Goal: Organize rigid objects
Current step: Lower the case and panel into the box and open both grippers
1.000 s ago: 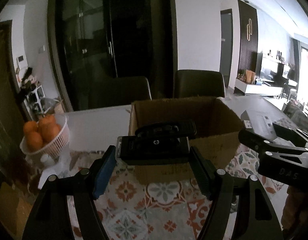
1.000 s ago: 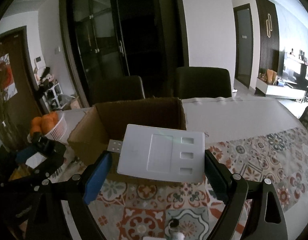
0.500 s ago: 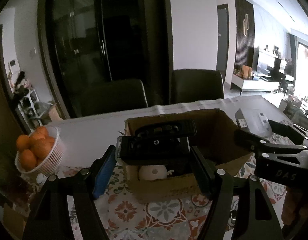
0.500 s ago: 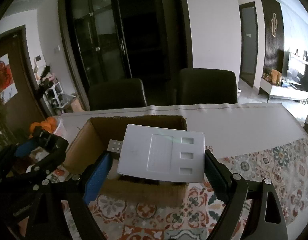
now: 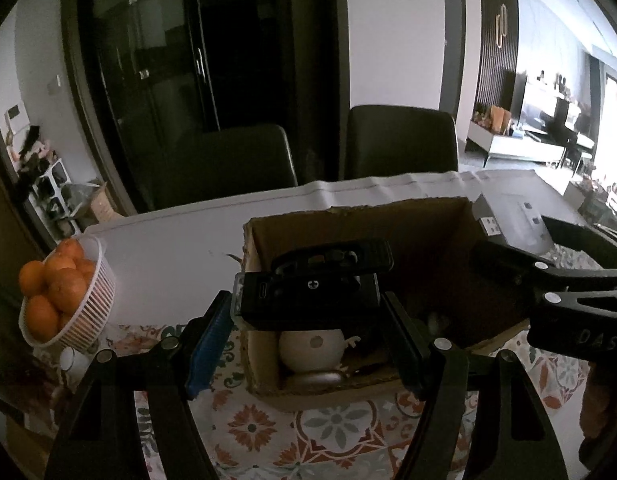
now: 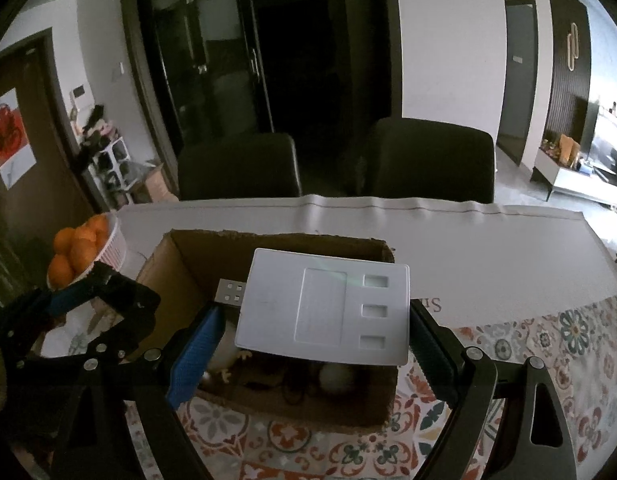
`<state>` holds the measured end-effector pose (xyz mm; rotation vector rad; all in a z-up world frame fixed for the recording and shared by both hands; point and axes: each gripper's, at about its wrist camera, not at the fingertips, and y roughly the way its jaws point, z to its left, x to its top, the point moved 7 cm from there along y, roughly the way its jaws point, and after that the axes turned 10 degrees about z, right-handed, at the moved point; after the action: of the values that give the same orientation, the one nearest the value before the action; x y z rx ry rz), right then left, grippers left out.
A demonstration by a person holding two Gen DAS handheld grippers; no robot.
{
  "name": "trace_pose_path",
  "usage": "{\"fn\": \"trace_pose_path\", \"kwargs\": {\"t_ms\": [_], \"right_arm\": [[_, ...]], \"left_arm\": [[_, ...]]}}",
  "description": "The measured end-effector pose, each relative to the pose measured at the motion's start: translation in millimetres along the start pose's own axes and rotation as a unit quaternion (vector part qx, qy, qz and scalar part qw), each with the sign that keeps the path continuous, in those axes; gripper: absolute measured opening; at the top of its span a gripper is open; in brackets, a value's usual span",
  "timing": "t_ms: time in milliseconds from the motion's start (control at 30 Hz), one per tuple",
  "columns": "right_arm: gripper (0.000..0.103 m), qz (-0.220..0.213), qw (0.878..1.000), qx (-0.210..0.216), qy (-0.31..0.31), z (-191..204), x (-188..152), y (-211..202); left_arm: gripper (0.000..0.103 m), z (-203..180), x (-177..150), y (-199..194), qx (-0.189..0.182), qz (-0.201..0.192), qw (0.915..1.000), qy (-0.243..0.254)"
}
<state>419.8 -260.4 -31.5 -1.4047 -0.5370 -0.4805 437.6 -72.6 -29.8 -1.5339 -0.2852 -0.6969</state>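
Right wrist view has the right hand-held gripper (image 6: 312, 344) clamped on a white hub (image 6: 324, 310) above the cardboard box (image 6: 180, 264), lying flat crosswise, plug leftward, while the left hand-held gripper (image 5: 308, 336) pinches a black device (image 5: 308, 296) alongside, so simultaneous drops risk collision.

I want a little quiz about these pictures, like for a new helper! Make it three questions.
1. True or false: the left gripper holds a black boxy gadget.
2. The right gripper holds what? A) orange B) flat white plastic device C) cup
3. Fill in: both held things hang over the open brown cardboard ____.

Key:
1. True.
2. B.
3. Box. Round white objects already lie inside it.
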Motion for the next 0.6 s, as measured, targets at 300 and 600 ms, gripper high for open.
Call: {"fn": "trace_pose_path", "kwargs": {"t_ms": [300, 600], "right_arm": [[0.091, 0.019, 0.999, 0.034, 0.021, -2, 0, 14], [0.091, 0.014, 0.999, 0.022, 0.033, -4, -9, 8]], "left_arm": [[0.073, -2, 6, 4, -0.006, 0.007, 1.0, -0.003], [0.079, -1, -1, -4, 0.012, 0.002, 0.9999, -0.008]]}}
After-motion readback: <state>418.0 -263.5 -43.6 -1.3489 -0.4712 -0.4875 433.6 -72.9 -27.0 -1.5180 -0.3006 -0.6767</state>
